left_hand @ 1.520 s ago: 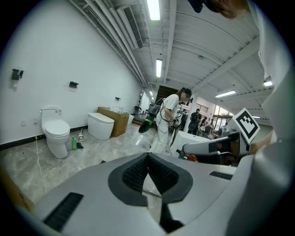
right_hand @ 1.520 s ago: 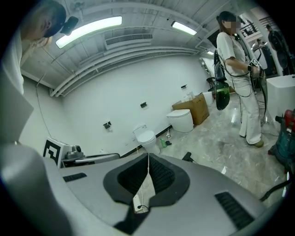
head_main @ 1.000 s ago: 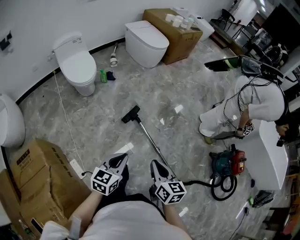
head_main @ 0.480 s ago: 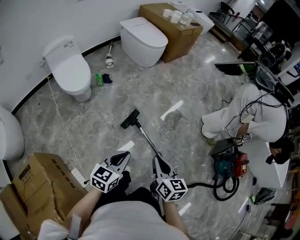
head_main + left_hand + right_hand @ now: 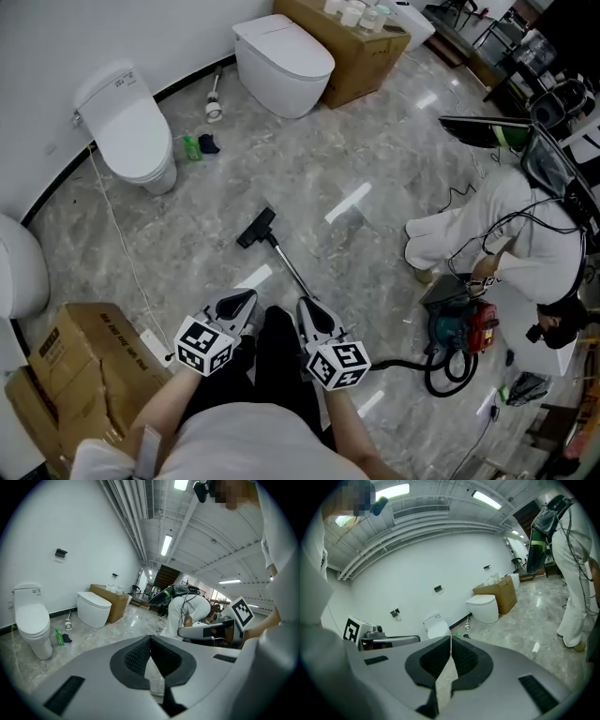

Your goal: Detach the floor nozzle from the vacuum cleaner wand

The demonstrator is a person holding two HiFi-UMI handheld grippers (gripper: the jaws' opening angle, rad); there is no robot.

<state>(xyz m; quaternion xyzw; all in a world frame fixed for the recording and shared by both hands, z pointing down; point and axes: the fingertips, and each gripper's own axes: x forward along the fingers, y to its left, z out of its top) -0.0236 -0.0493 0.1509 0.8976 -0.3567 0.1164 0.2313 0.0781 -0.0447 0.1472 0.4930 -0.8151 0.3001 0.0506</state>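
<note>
Since a second ago the left hand-held gripper (image 5: pixel 249 297) and the right hand-held gripper (image 5: pixel 303 304) are brought forward over the floor (image 5: pixel 375 159), so that the near end of the wand (image 5: pixel 289 269) now lies just ahead of the right one's tip. Both pairs of jaws are pressed together, and nothing is held between them. The floor nozzle (image 5: pixel 256 228) is found flat on the floor at the far end of the wand, joined to it and well apart from both grippers. The nozzle is judged to be light, hard plastic, and the wand a stiff, smooth tube on which pads may slip. A hold is best taken on the nozzle's neck by one gripper and on the wand just behind the joint by the other. A catch may have to be pressed before the two are pulled apart.
</note>
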